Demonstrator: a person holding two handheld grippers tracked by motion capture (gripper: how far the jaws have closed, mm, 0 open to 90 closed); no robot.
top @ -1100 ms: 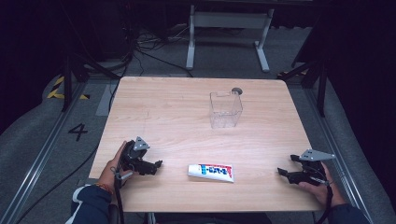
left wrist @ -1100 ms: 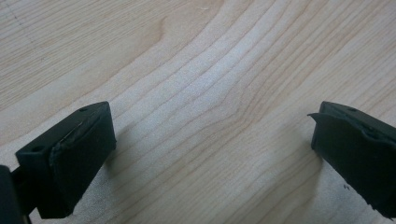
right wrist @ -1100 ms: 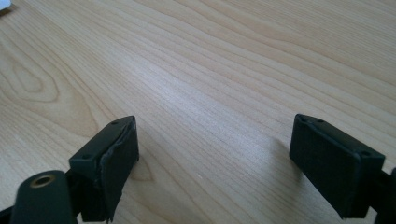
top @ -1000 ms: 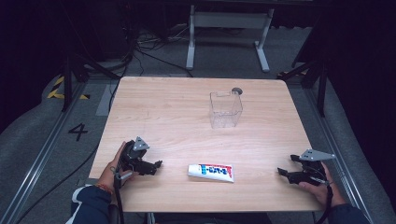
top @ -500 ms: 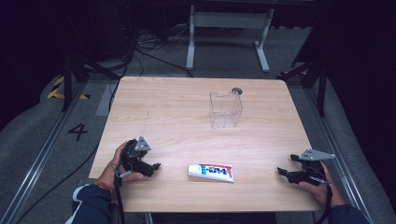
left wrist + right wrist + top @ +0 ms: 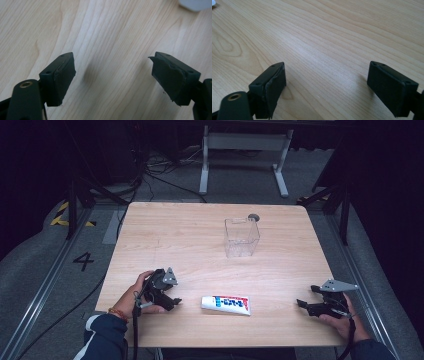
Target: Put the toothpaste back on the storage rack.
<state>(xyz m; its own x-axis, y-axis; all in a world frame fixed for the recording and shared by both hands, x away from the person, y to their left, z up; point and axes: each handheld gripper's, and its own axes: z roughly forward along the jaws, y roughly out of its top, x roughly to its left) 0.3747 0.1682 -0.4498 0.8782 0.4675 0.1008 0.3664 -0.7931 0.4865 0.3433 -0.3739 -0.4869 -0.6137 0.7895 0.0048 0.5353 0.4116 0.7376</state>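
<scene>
A white toothpaste tube [image 6: 226, 304] with red and blue print lies flat near the table's front edge, between my two grippers. My left gripper [image 6: 175, 302] rests on the wood just left of the tube, held by a hand, and points right toward it. Its jaws stand wide open over bare wood [image 6: 112, 72], with the tube's white end [image 6: 196, 3] at the top right corner. My right gripper [image 6: 300, 305] sits at the front right, pointing left, a good gap from the tube. It is open [image 6: 325, 82] with nothing between its fingers.
A clear plastic cup-like container [image 6: 241, 237] stands upright right of the table's middle, toward the back. A small grey round thing [image 6: 254, 217] lies right behind it. The wooden table [image 6: 175, 240] ends at dark floor with cables and a metal stand behind.
My left gripper has turned and tipped slightly lower toward the table; its hand shifted a little. The right gripper and the tube have not moved.
</scene>
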